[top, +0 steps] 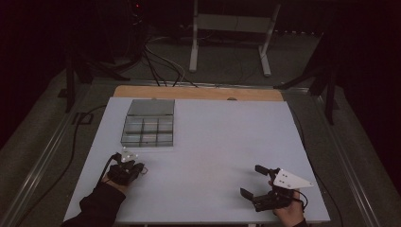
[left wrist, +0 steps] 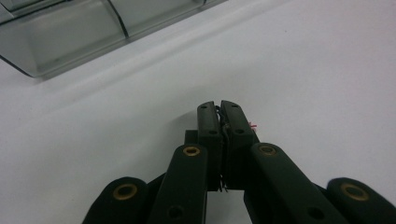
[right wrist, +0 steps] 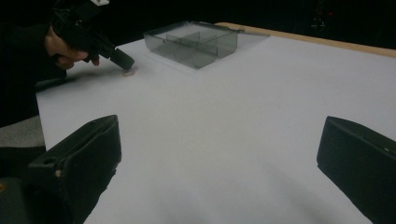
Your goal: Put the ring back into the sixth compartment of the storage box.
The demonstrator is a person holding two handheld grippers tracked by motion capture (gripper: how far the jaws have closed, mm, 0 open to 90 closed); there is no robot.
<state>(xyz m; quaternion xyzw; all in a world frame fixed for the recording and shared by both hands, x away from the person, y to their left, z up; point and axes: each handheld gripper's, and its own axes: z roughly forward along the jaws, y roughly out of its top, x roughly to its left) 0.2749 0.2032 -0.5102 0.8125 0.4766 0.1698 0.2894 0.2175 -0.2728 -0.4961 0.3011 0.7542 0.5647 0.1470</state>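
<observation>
L tool (left wrist: 220, 105) jaws together on thin wire-like bit (left wrist: 225, 128), axis along jaws.

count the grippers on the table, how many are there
2. The left gripper sits near the table's front left, just in front of the clear compartment box, jaws shut. The right gripper is at the front right, jaws wide open.

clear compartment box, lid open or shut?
Open. In the high view the compartment box shows its lid folded back flat behind it, dividers exposed. The right gripper view also shows the compartments uncovered; whether anything lies in them cannot be told.
</observation>
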